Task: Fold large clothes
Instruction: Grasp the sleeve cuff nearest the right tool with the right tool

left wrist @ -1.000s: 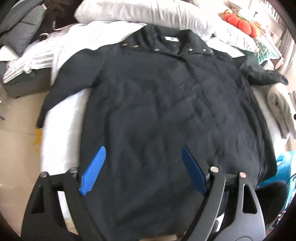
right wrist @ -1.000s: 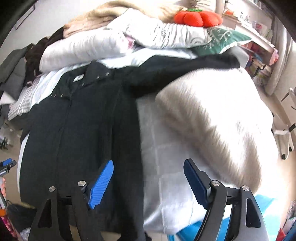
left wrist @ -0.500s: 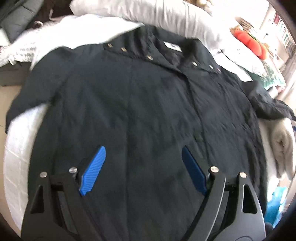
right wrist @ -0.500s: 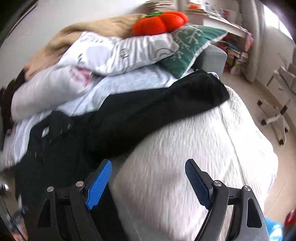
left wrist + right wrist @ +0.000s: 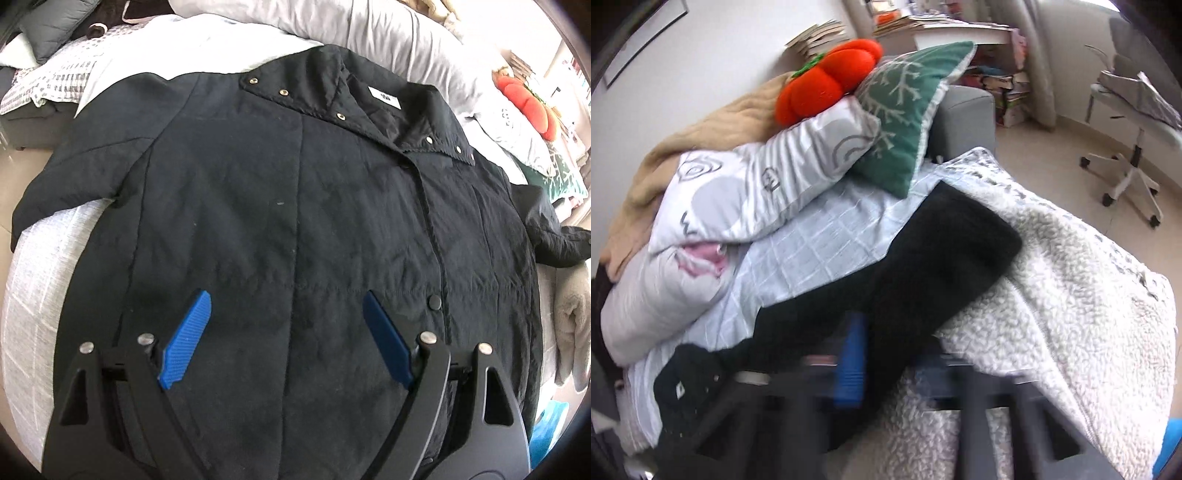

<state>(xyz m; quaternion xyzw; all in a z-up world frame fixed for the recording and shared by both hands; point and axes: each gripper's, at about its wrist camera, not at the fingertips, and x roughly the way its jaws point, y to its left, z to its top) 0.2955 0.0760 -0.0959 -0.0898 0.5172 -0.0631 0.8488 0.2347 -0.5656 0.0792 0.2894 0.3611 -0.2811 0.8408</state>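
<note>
- Black quilted jacket (image 5: 295,206) lies front-up and spread flat on the bed (image 5: 33,266), collar toward the pillows (image 5: 369,26), hem toward the left camera. Snap placket closed down the front.
- Left gripper (image 5: 284,336) hovers over the jacket's lower front, jaws wide apart, nothing between the blue pads, no cloth pinched.
- Jacket's right sleeve (image 5: 923,266) stretches away from the body, its cuff lying on a white fleece blanket (image 5: 1071,314) beside the jacket.
- Right gripper (image 5: 851,363) is badly motion-blurred; its jaws are closing, blue pads nearly together right at that sleeve. Black cloth sits around the pads, but I cannot tell whether any is actually caught.
- Handling, my judgement: padded and soft, limp, moderately heavy for a garment; the shell looks smooth, so it is likely to slip out of a shallow pinch. It will sag and drag rather than hold a crease.
- Best holds: sleeve cuff or sleeve seam first, then shoulder seam and hem corner, where layers are thick.
- Orange plush pumpkin (image 5: 827,77) and green cushion (image 5: 905,110) sit beyond the sleeve, clear of it.
</note>
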